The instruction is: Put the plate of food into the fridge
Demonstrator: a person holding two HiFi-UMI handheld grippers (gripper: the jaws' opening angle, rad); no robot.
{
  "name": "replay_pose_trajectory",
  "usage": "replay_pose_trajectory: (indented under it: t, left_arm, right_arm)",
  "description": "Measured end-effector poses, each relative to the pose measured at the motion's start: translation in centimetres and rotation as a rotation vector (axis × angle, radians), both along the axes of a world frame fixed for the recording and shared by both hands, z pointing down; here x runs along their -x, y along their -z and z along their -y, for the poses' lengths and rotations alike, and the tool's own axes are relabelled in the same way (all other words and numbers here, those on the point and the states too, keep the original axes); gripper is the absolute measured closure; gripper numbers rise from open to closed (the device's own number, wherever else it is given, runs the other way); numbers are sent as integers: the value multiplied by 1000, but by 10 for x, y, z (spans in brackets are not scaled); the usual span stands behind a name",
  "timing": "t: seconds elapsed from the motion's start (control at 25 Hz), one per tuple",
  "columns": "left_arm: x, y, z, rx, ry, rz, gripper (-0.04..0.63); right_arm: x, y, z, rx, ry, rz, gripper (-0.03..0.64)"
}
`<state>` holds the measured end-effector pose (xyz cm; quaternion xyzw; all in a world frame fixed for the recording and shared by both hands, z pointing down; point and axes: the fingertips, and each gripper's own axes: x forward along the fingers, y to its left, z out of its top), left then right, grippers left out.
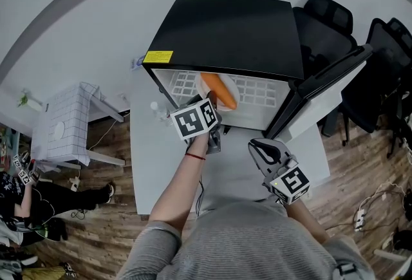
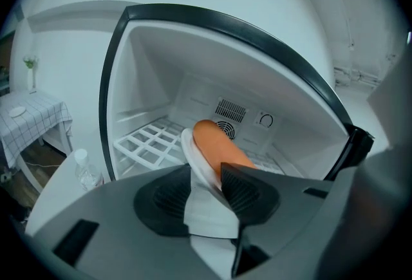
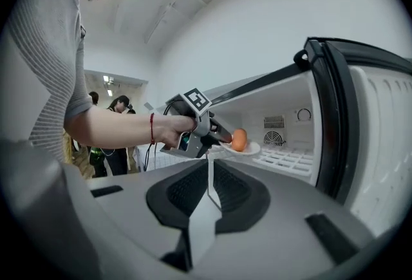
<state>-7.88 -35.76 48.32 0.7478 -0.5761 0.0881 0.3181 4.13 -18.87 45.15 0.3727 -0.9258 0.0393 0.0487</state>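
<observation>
Since plate with orange food is already inside fridge, apparently resting on front of wire shelf, task looks nearly done. Left gripper jaws apart, plate rim between pads, no squeeze visible: reads as release. Right gripper jaws together, empty, parked low near open door, likely ready to swing it shut. Risk: left gripper dragging rim on pull-back.
</observation>
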Motion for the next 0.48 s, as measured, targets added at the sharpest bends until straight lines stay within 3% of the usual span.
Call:
replay_pose_trajectory:
  t: [0.12, 0.24, 0.32, 0.48]
  left_arm:
    - [4, -5, 2, 23, 11, 104, 444]
    - [5, -13, 0, 60, 28, 71, 442]
    - [6, -10, -2, 16, 32, 82, 442]
    - [10, 12, 0, -135, 25, 180, 442]
  right_arm:
    - [14, 0, 11, -50, 30, -75, 601]
    - [26, 0, 25, -73, 55, -125, 601]
    - [31, 5, 35, -96, 56, -117, 601]
    - [34, 13, 42, -111, 51, -109, 601]
